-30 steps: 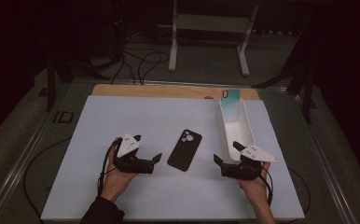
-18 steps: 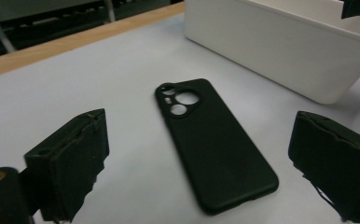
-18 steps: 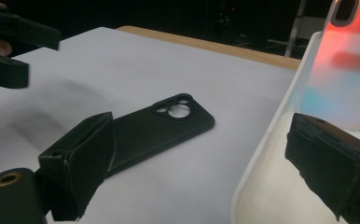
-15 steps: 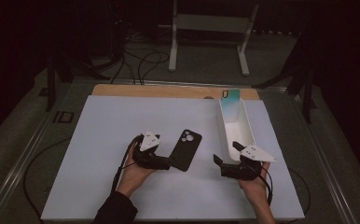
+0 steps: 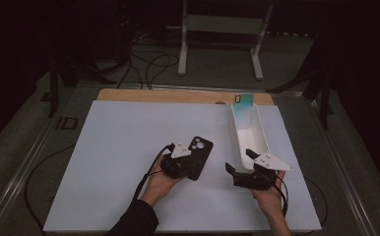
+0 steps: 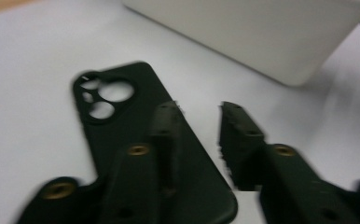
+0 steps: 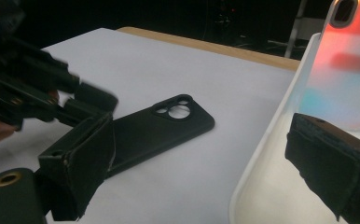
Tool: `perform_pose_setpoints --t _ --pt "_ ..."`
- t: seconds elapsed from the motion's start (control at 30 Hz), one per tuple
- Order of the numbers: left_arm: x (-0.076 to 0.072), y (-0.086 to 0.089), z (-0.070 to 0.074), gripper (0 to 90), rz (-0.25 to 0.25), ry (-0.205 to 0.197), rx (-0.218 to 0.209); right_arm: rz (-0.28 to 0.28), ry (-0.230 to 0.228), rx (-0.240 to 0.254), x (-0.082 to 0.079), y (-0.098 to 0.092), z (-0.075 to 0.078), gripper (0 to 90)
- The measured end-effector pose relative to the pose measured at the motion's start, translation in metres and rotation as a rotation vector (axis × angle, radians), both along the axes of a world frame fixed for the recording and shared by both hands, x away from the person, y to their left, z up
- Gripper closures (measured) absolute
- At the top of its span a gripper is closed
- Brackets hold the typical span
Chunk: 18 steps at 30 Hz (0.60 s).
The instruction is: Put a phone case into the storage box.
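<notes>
A black phone case (image 5: pixel 200 150) lies flat on the white table top (image 5: pixel 124 147), camera cut-outs at its far end. My left gripper (image 5: pixel 192 169) is at its near end. In the left gripper view its jaws (image 6: pixel 199 135) have just been closing to a narrow gap; one fingertip (image 6: pixel 165 135) is over the case (image 6: pixel 122 126), the case's edge lies between the jaws, and a strip of table shows beside the other. My right gripper (image 5: pixel 240 162) rests open at the near end of a long white tray (image 5: pixel 257 132); its jaws (image 7: pixel 201 177) straddle the tray wall (image 7: pixel 266 154).
A pale teal phone case (image 5: pixel 243 102) stands upright at the tray's far end, pink-tinted in the right gripper view (image 7: pixel 341 70). A wooden strip (image 5: pixel 178 96) edges the table's far side. Beyond it stand a white metal frame (image 5: pixel 217 29) and floor cables (image 5: pixel 148 64).
My left gripper has moved right across the table to the black case and narrowed its jaws. The right gripper and the tray have stayed put.
</notes>
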<state>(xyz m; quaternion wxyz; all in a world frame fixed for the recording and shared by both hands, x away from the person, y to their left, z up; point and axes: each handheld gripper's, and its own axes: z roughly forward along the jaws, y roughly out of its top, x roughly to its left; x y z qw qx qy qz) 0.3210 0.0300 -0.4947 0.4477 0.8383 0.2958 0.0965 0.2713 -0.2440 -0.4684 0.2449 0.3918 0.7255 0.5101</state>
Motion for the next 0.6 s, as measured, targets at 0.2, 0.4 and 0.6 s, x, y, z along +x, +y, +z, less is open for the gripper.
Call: perform_pose_setpoints --t 0.2,0.4,0.6 --pt "-0.001 -0.008 -0.007 90.0 -0.035 0.031 0.023 0.002 0.001 -0.002 0.0 0.001 0.0 8.5" --pt "-0.003 -0.02 -0.018 90.0 -0.052 0.061 0.058 0.003 0.003 -0.001 0.0 0.001 -0.001 8.5" --pt "-0.005 -0.027 -0.027 90.0 -0.059 0.088 0.103 0.0 0.002 -0.003 0.0 0.0 -0.001 8.5"
